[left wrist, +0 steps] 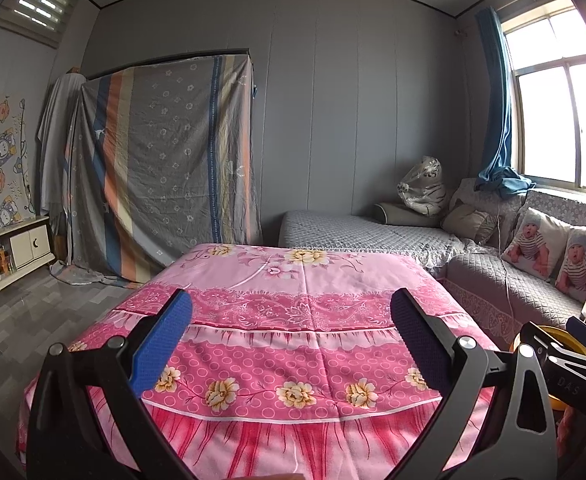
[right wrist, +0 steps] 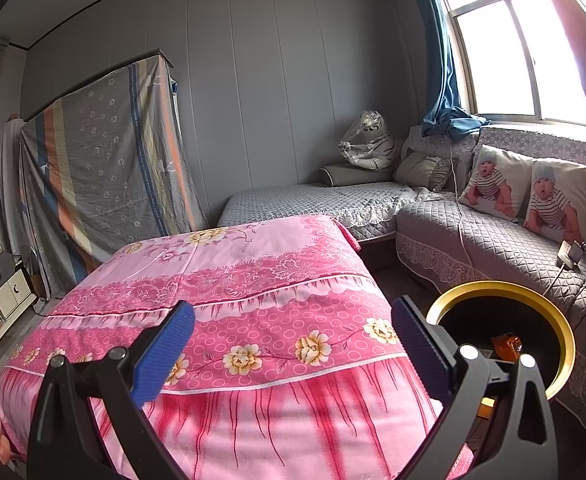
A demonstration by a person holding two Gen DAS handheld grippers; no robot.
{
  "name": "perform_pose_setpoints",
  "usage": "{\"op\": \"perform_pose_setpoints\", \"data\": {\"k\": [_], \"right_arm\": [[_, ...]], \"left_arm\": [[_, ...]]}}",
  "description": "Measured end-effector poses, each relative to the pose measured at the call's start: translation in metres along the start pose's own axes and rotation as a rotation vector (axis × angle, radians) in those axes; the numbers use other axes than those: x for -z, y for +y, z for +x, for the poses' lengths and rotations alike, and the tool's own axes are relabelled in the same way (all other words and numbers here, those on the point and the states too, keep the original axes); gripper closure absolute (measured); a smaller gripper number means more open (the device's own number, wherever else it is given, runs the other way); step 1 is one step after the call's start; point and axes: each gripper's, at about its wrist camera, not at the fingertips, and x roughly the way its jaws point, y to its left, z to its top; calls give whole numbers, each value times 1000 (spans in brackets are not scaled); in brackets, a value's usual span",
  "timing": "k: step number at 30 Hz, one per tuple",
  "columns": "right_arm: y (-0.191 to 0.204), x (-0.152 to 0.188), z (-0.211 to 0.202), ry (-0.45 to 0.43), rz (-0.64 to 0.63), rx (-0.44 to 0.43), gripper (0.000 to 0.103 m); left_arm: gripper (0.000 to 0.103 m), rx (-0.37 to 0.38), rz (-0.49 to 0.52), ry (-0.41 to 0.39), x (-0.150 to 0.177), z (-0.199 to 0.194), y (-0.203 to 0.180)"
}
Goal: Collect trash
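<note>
A table covered with a pink flowered cloth [left wrist: 301, 320] fills the middle of both views [right wrist: 229, 304]. A black bin with a gold rim [right wrist: 561, 320] stands at the table's right side; an orange wrapper [right wrist: 507, 346] lies inside it. My left gripper [left wrist: 291, 336] is open and empty above the cloth. My right gripper [right wrist: 293, 344] is open and empty above the cloth's near right part, its right finger next to the bin. In the left wrist view the right gripper's body [left wrist: 565, 376] and a bit of the bin's rim [left wrist: 553, 330] show at the right edge.
A grey quilted corner sofa [right wrist: 493, 240] with baby-print cushions [right wrist: 529, 192] runs along the right under the window. A charger and cable [right wrist: 569, 256] lie on it. A sheet-draped wardrobe [left wrist: 161, 168] stands at the back left, a low white cabinet [left wrist: 9, 256] at far left.
</note>
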Motion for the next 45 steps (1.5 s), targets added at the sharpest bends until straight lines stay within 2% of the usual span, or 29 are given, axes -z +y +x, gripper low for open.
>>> {"op": "perform_pose_setpoints", "data": {"k": [20,45], "right_arm": [[0,4,6,25,5,-1,8],[-1,5,8,33,9,-1,8]], "left_arm": [[8,51,7,28,4,5,-4],[8,62,-6,36,4,7,-6]]}}
